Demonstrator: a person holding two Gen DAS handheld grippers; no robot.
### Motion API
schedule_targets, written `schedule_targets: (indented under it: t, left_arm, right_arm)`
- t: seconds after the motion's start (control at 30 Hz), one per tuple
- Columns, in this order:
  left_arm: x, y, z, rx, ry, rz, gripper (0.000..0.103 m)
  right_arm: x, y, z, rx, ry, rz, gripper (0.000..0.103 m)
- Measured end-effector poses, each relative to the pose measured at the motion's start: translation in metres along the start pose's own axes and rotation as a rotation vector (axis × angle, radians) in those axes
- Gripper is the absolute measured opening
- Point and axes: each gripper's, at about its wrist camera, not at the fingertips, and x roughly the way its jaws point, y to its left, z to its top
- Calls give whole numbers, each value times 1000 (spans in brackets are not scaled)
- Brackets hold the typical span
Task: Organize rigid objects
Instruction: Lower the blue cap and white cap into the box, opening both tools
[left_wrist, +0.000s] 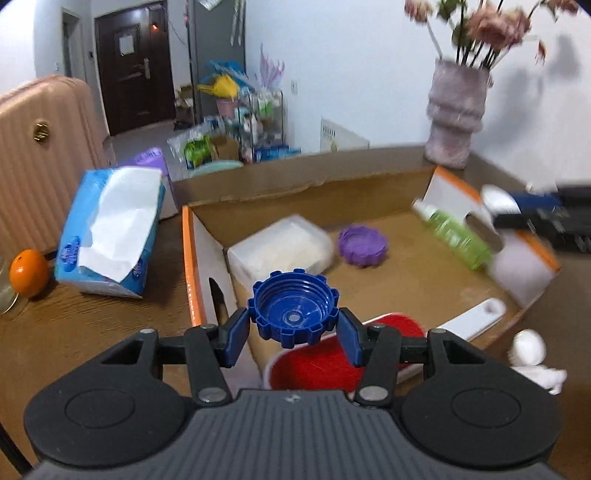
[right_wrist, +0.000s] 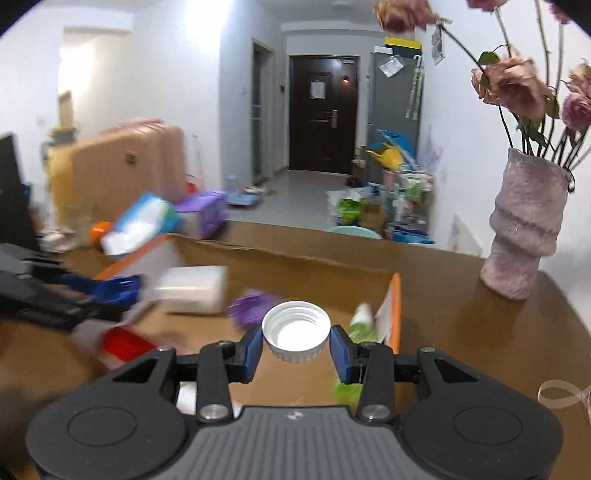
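Note:
My left gripper (left_wrist: 294, 325) is shut on a blue ridged cap (left_wrist: 293, 308), held open side up above the near left corner of the cardboard box (left_wrist: 192, 258). My right gripper (right_wrist: 296, 341) is shut on a white screw cap (right_wrist: 296, 330), held above the box's right side (right_wrist: 395, 310). In the box lie a purple cap (left_wrist: 363, 245), a white plastic container (left_wrist: 280, 251), a green bottle (left_wrist: 456, 236) and a red brush (left_wrist: 317, 363). The right gripper with its white cap shows blurred in the left wrist view (left_wrist: 517, 210). The left gripper shows blurred in the right wrist view (right_wrist: 114, 291).
A blue tissue pack (left_wrist: 110, 229) and an orange (left_wrist: 28, 273) lie on the wooden table left of the box. A pink vase with dried flowers (right_wrist: 524, 229) stands at the back right. A white figurine (left_wrist: 532, 362) lies right of the box. A pink suitcase (left_wrist: 40, 147) stands behind.

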Motion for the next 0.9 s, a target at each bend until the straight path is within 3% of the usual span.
schedule_targets:
  t: [0.2,0.23,0.3,0.33,0.4,0.7,0.9]
  left_arm:
    - [17,3,3,74,25,15,55]
    - [18,3,4,83,29,9,58]
    - [22,4,7,94,32,12,63]
    - [23,4,7,94,33,8,66]
    - [24,6,8,93,26,-2,68]
    - [15,0,6,45,31,-12,72]
    - [-40,-8,9,-25,-47,-25,73]
  right_arm:
    - [79,0,21,-73,121,-26,40]
    - [91,1,24,-79,153,-15,42]
    - [110,2,25,-88,189,-42,57]
    - [115,2,27,-97,198,-56,58]
    - [115,0,28,-83,176,-70,73]
    - [116,-14,27,-28,173,-55,73]
    - [58,2,39,-83,105,-56,73]
